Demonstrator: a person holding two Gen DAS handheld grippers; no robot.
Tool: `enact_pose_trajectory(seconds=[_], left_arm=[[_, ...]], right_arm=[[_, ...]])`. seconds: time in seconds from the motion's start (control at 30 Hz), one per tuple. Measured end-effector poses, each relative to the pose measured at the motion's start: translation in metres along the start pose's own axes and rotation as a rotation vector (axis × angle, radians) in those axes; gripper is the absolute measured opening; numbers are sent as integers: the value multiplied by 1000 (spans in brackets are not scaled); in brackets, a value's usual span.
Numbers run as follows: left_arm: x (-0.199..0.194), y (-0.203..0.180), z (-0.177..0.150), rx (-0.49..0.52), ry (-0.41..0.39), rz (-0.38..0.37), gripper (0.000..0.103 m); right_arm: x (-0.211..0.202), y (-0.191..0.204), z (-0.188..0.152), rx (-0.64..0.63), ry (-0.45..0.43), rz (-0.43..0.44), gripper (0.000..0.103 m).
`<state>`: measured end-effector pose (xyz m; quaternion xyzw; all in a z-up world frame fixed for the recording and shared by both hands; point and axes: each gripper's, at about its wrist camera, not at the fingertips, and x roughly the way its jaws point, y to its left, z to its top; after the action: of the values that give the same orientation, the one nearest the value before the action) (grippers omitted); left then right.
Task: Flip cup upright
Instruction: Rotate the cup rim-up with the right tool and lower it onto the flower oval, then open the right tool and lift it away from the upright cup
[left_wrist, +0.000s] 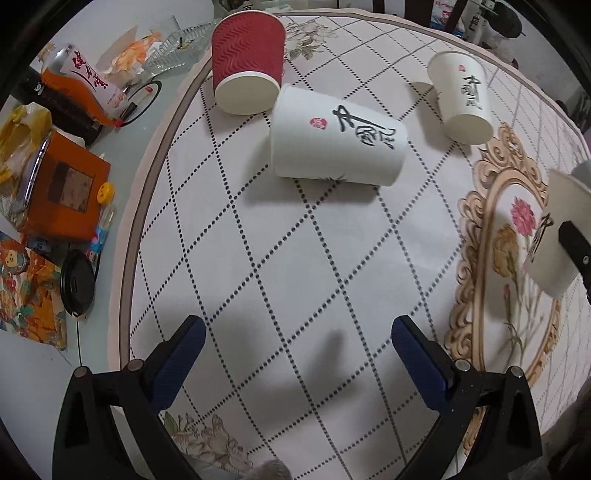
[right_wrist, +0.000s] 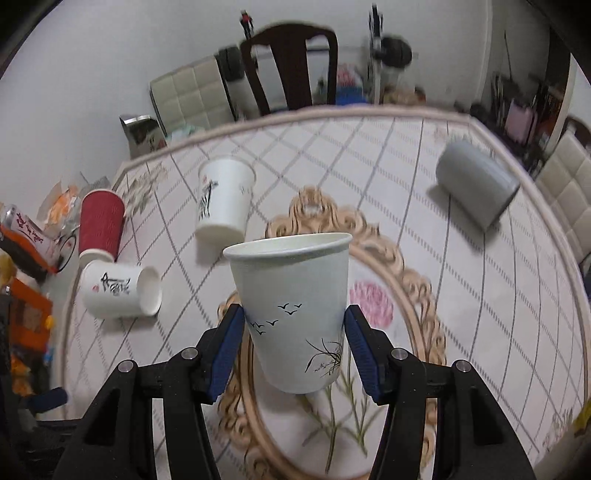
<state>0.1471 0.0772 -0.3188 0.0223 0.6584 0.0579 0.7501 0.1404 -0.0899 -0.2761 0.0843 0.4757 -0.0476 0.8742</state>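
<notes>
My right gripper (right_wrist: 294, 345) is shut on a white paper cup (right_wrist: 295, 314) with birds and grass printed on it. The cup is held mouth up, a little above the table's gold medallion; it also shows at the right edge of the left wrist view (left_wrist: 554, 236). My left gripper (left_wrist: 297, 365) is open and empty above the checked tablecloth. Ahead of it a white cup (left_wrist: 338, 142) with black calligraphy lies on its side. A red ribbed cup (left_wrist: 247, 62) and another white cup (left_wrist: 461, 98) also lie tipped over.
A grey cup (right_wrist: 476, 182) lies on its side at the table's far right. Boxes, bags and a black disc (left_wrist: 77, 282) crowd the table's left side, off the cloth. A dark wooden chair (right_wrist: 291, 66) stands behind the table.
</notes>
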Motion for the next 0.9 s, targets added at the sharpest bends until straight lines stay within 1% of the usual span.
enact_pose_trajectory(seconds=[0.1,0.27,0.37,0.53,0.6,0.67,0.7,0.73,0.8,0.9], left_arm=[[8,1,0,2,4,17,103],[16,-1,-12,27,15,39,103],[20,-2,-22,43,25,45,103],[21,-2,-34,55,28,41,103],[19,-3,-37,63,20,40,103],[14,-5,-39,75,6,38,103],[10,-6,-40,81,-5,36,103],[7,-7,-40,86,-14,34,103],[-1,-8,-42,98,-35,29,103],[-17,-12,-46,115,-68,17,103]], right_arm=[[6,7,-7,-31,-68,-20,58],[12,8,-27,-60,-82,-37,58],[6,6,-40,-74,-108,-31,58],[-1,4,-57,-94,-107,-33,59],[-2,3,-62,-92,-88,-38,59],[-2,1,-67,-83,-51,-51,60],[-2,0,-69,-73,-26,-50,61],[-4,-3,-71,-59,-9,-56,67],[-13,-7,-73,-37,-1,-77,75],[-36,-17,-76,-2,9,-118,80]])
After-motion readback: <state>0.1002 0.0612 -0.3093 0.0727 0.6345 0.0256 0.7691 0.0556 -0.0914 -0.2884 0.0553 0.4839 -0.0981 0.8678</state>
